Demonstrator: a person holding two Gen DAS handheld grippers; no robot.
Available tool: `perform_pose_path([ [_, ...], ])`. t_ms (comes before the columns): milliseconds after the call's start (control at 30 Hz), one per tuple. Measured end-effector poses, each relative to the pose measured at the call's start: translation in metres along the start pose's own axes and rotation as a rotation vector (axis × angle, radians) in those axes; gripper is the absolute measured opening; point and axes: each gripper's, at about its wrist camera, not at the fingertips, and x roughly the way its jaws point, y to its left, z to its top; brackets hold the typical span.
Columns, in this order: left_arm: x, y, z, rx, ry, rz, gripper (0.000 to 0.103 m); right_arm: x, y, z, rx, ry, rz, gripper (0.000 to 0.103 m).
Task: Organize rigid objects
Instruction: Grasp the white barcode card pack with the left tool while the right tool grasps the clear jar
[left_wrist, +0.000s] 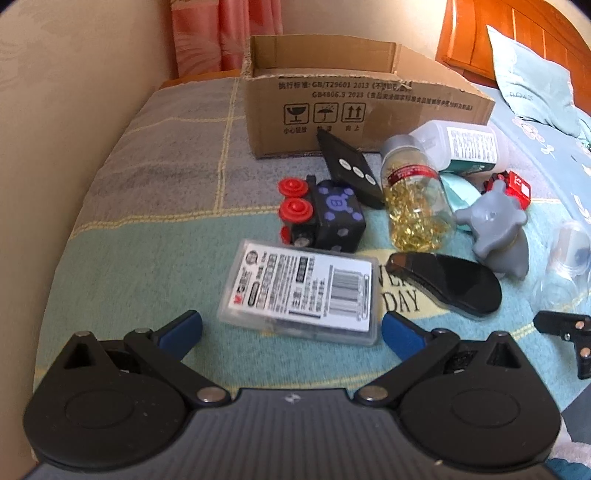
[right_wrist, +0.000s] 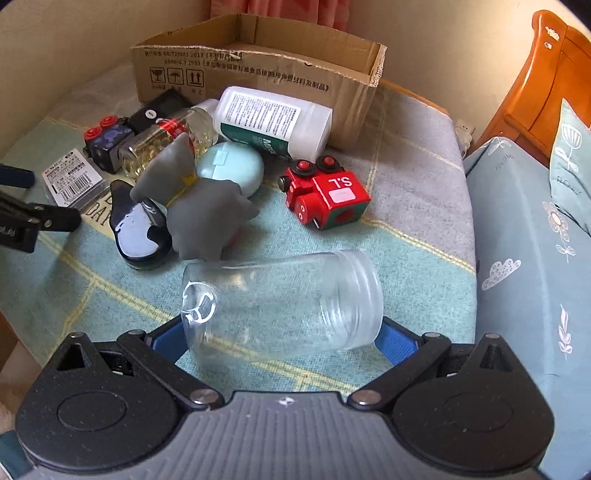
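Two toy trains: one black (left_wrist: 321, 214), one red (right_wrist: 327, 194). Three bottles: white (right_wrist: 273, 122), capsule-filled (left_wrist: 415, 195), clear jar (right_wrist: 280, 302). One cardboard box (left_wrist: 332, 96).

We see clear jar (right_wrist: 280, 299) on its side, lidless | flat labelled case (left_wrist: 301, 291) lying face-up | open cardboard box (left_wrist: 354, 96) upright behind.

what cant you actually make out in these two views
- Inside of the cardboard box: hidden by its front wall, both views.
- Clear jar: right fingers' tips hidden behind it, grip unclear.
- Mint oval case: half covered by the grey toy.
- Plastic case label: too blurred to read.
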Motion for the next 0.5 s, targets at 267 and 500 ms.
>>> perform_pose_path([
  [267,0.005,0.005,0.007,0.043,0.001,-0.031,0.103,0.006,-0.016,-0.005,0.108,0.013,0.076,0.103],
  [500,0.013,0.001,0.020,0.056,0.001,-0.034,0.103,0.006,-0.015,-0.007,0.114,0.005,0.073,0.103],
])
